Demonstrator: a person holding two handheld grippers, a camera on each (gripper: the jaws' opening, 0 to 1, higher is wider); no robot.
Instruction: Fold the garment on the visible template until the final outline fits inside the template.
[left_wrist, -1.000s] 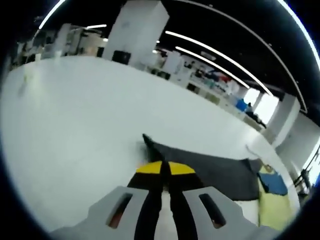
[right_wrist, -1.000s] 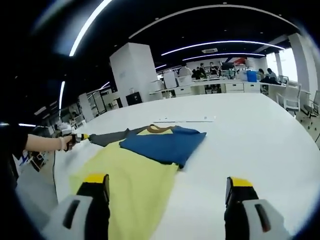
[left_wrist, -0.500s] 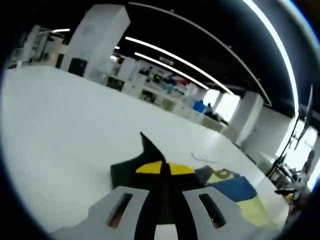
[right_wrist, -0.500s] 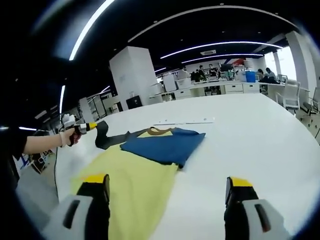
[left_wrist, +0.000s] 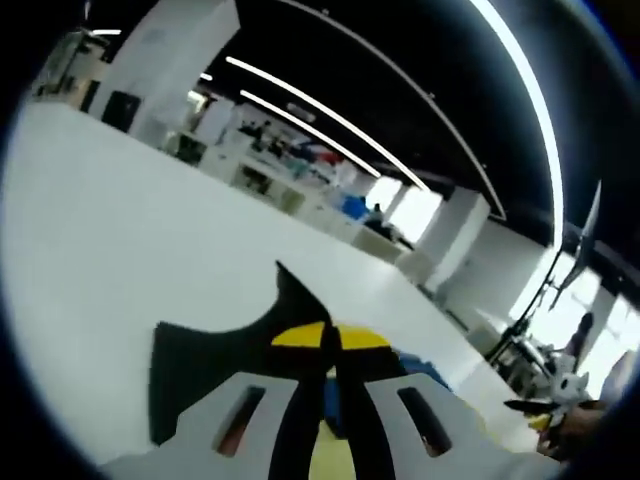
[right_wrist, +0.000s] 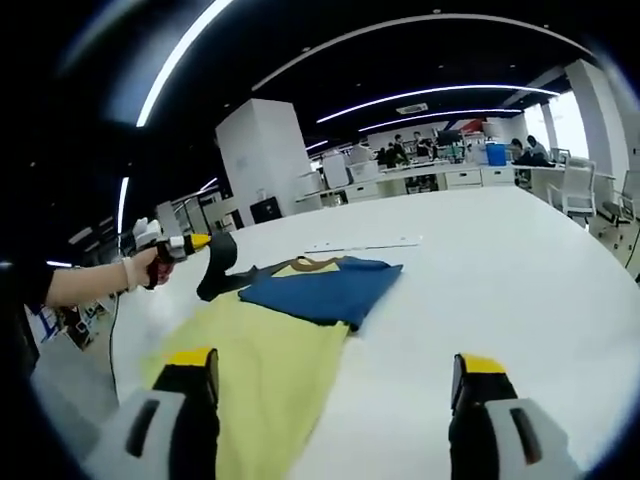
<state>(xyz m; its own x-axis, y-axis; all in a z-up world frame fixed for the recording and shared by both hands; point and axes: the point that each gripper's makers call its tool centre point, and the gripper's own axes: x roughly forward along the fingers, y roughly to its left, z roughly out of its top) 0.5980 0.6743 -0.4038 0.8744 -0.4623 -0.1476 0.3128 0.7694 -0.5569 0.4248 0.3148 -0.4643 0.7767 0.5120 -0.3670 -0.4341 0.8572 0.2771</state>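
Observation:
The garment lies on the white table (right_wrist: 500, 270): a yellow body (right_wrist: 265, 365), a blue sleeve (right_wrist: 320, 290) folded across it, and a brown collar (right_wrist: 317, 263). Its dark grey sleeve (right_wrist: 222, 268) hangs lifted off the table, and my left gripper (right_wrist: 197, 241) is shut on its end. In the left gripper view the shut left gripper (left_wrist: 330, 338) pinches that dark grey sleeve (left_wrist: 200, 345), with blue cloth (left_wrist: 420, 366) beyond. My right gripper (right_wrist: 333, 365) stands open above the yellow hem, holding nothing.
A thin pale strip (right_wrist: 365, 245) lies on the table behind the collar. A person's hand (right_wrist: 145, 268) holds the left gripper. Desks, chairs and a white pillar (right_wrist: 262, 155) stand far off. White tabletop stretches wide to the right of the garment.
My left gripper has lifted the dark grey sleeve off the table and carried it toward the garment's body. The right gripper has stayed open and almost still.

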